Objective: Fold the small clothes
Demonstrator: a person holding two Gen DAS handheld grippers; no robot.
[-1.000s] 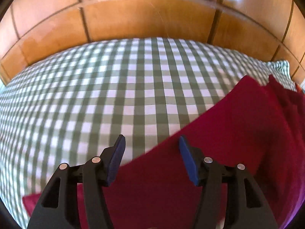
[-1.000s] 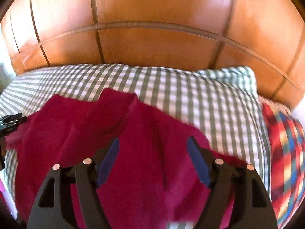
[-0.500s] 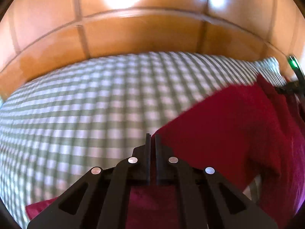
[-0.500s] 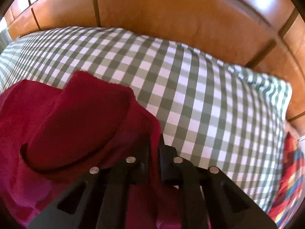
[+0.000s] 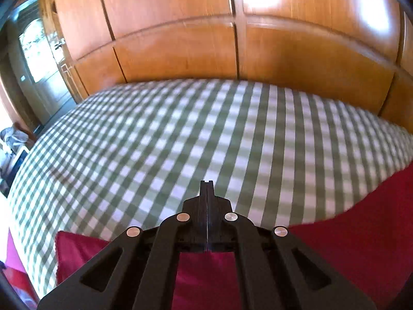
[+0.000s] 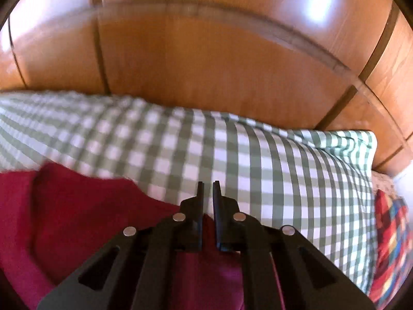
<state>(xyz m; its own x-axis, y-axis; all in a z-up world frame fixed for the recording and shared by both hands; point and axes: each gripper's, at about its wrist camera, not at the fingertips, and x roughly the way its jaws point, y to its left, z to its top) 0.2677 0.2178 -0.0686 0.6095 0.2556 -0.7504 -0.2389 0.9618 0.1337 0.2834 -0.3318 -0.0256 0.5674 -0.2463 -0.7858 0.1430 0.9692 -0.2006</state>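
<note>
Bed [image 5: 180, 134], checked cover: carries the garment.
Red garment [image 6: 85, 214]: lies at seven o'clock of right view, hem now lifted.
Left gripper [image 5: 207, 188], right gripper [image 6: 208, 191]: fingers apart a second ago, now clamped on cloth. Fold begun.

The small garment [image 5: 361, 232] was a deep crimson red, plain and without pattern, turning more magenta in the folds under the right gripper [image 6: 208, 188]. The bed cover [image 5: 180, 142] wore a green-and-white gingham check, as did the pillow [image 6: 335, 149]. Behind stood orange-brown wooden panels [image 5: 180, 25] with darker seams and pale glare patches. Both the right gripper and the left gripper [image 5: 207, 184] were black with silver rivets. At the far right lay a plaid cloth [image 6: 389, 232] in red, blue and yellow
</note>
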